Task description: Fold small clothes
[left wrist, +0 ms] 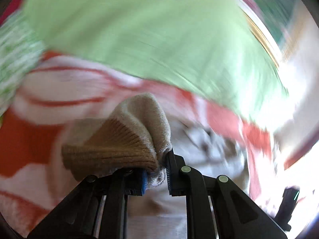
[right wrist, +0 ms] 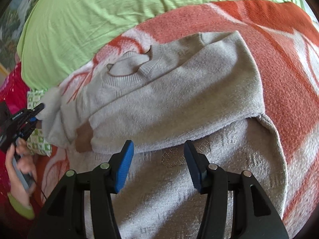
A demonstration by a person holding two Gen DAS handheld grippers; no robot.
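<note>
I've got the left gripper (left wrist: 157, 176) clamped on a bunched sleeve (left wrist: 127, 137) of the beige sweater (right wrist: 179, 103), brown ribbed cuff (left wrist: 111, 155) splayed out to the left of the jaws, and that view is badly smeared, so I'm reading it carefully. Biggest risk from here, as I judge it: the bite is small, only a wad of knit between the 2 pads, and a quick swing could let the cuff slip free and drop the sleeve short of the fold line. A second worry: dragging the sleeve could pull the already-folded half askew (it sits loosely on the lower layer).

From the right wrist view, the sweater lies spread on the orange-and-white blanket (right wrist: 279, 63), green sheet (right wrist: 89, 20) beyond it, collar toward the far left. My right gripper (right wrist: 159, 167) hovers just above the sweater's lower body with its 2 blue fingers (right wrist: 124, 166) apart and nothing between them; the folded edge runs just ahead of the tips. At the far left, the left gripper grips the sleeve end, with the person's hand (right wrist: 20, 159) behind it.
</note>
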